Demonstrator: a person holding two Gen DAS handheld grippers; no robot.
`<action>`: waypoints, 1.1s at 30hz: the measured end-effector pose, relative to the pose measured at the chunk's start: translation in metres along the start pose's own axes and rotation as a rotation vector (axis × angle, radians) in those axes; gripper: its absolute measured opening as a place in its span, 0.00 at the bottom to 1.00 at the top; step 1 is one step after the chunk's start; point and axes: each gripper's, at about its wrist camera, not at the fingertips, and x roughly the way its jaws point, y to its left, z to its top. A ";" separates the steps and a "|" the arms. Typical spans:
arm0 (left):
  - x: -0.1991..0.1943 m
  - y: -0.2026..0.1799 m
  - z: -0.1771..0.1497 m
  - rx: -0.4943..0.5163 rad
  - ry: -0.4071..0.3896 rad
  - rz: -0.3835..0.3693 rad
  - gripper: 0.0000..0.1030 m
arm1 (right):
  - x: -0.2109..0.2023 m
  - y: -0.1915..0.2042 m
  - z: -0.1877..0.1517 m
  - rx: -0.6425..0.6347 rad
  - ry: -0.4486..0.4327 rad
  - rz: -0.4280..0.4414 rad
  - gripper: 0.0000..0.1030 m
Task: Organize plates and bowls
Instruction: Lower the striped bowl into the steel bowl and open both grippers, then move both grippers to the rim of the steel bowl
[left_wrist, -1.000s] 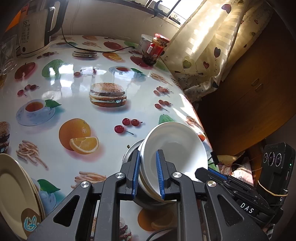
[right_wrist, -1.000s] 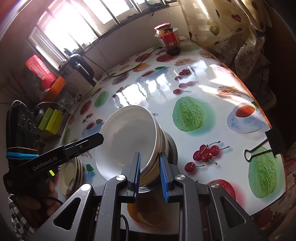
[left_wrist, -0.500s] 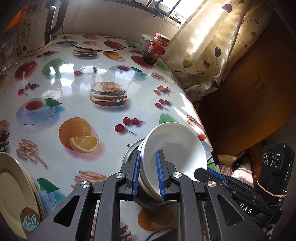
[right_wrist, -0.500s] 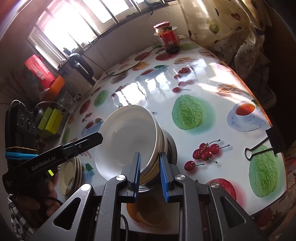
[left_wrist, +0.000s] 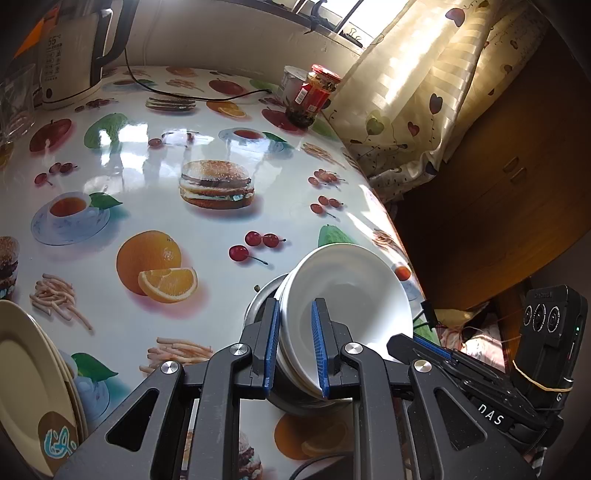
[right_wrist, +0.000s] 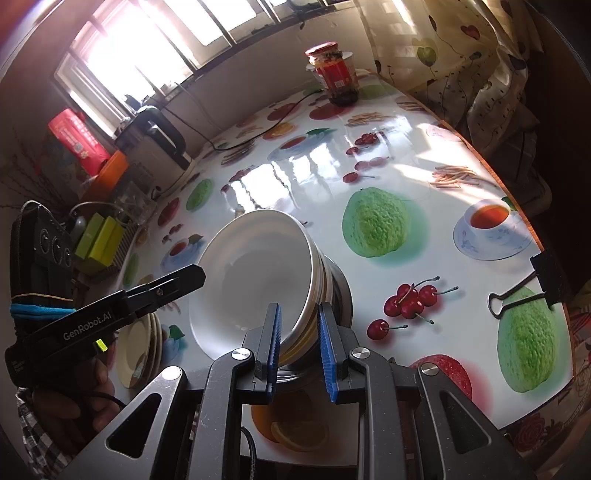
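My left gripper (left_wrist: 295, 347) and my right gripper (right_wrist: 300, 345) each pinch the rim of the white bowls (left_wrist: 347, 295), jaws nearly closed, one on each side. The stack is tipped inside a metal bowl (right_wrist: 338, 291) on the shiny table (left_wrist: 155, 206), right in front of me. The bowls are smooth and round, and the plates (left_wrist: 26, 387) wait beside my left gripper.

Left gripper (left_wrist: 294, 347) clamps stacked white bowls' (left_wrist: 347, 291) rim, seemingly tilted
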 end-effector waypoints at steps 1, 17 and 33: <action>0.000 0.000 0.000 0.001 0.001 0.000 0.17 | 0.000 0.000 0.001 0.000 0.000 0.001 0.20; -0.002 -0.003 -0.002 0.021 -0.019 0.026 0.18 | -0.001 0.001 -0.001 -0.001 -0.012 -0.010 0.22; -0.016 0.002 -0.006 0.046 -0.076 0.110 0.35 | -0.011 0.005 -0.001 -0.011 -0.046 -0.022 0.45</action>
